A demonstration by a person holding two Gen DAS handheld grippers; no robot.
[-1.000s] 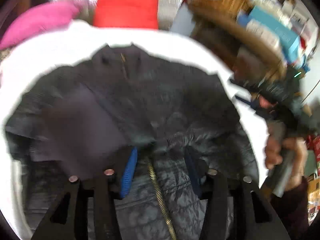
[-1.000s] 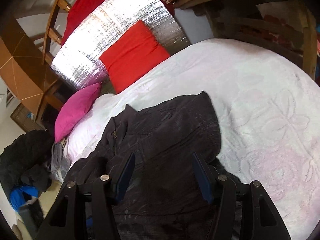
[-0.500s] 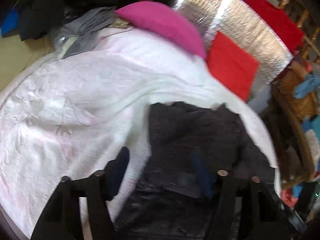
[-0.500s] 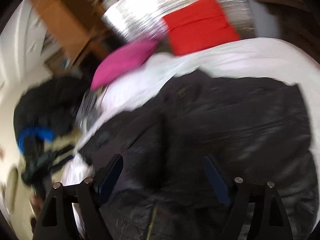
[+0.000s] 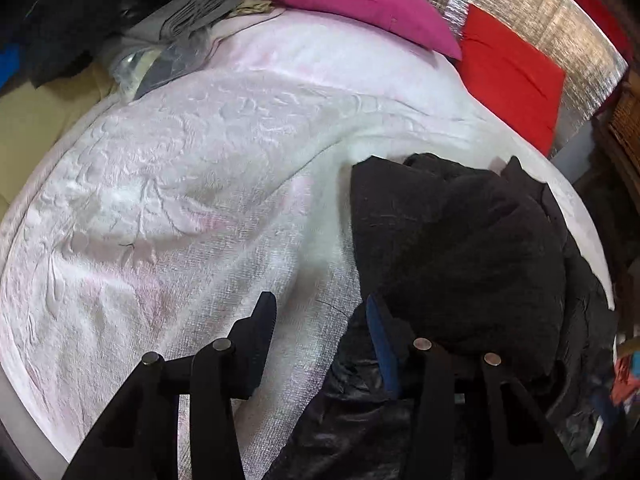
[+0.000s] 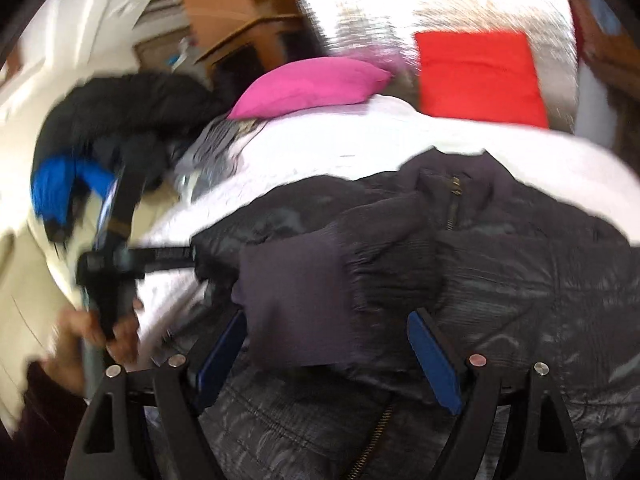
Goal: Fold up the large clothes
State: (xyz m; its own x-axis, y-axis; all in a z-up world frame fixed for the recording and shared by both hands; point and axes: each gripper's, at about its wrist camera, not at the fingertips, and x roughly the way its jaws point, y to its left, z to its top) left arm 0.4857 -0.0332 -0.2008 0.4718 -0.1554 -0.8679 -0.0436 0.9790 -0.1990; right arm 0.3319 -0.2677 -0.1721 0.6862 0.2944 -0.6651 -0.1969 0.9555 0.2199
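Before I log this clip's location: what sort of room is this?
Most likely a bedroom: a bed under a white blanket, a pink pillow and a red cushion at its head.

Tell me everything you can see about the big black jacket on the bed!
The black jacket looks puffy, quilted and a bit shiny. A brass-coloured zipper runs up its front to the collar. One sleeve is folded across its chest, ending in a ribbed knit cuff. It lies crumpled on the white blanket, below the pink and red pillows. Neither gripper is seen pinching it.
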